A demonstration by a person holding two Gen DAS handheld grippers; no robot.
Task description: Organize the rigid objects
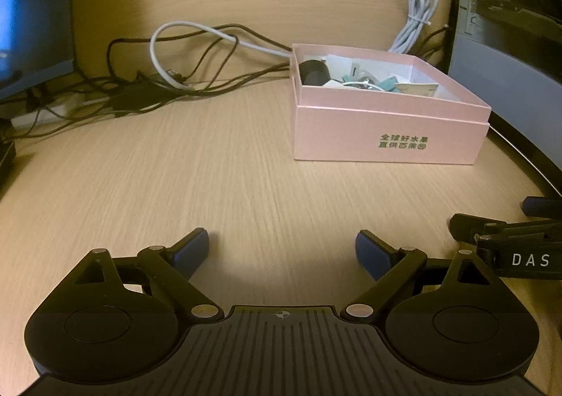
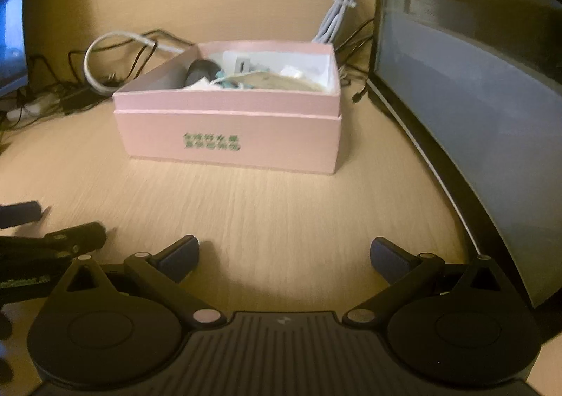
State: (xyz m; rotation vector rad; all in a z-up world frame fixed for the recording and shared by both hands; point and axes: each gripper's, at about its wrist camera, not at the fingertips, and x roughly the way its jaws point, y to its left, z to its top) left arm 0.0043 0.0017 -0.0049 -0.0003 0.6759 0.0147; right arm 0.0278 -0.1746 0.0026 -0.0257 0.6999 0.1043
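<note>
A pink open box (image 1: 386,136) with green lettering stands on the wooden desk at the right in the left wrist view, and at the centre in the right wrist view (image 2: 228,136). It holds a dark cylinder (image 1: 313,72), white papers and teal pieces. My left gripper (image 1: 281,253) is open and empty, low over the desk in front of the box. My right gripper (image 2: 284,257) is open and empty, also short of the box. The right gripper's fingers (image 1: 491,231) show at the left view's right edge.
A tangle of black and white cables (image 1: 168,58) lies behind and left of the box. A bundled white cable (image 1: 418,16) hangs behind it. A monitor (image 2: 474,97) stands at the right, another screen (image 1: 31,20) at the far left.
</note>
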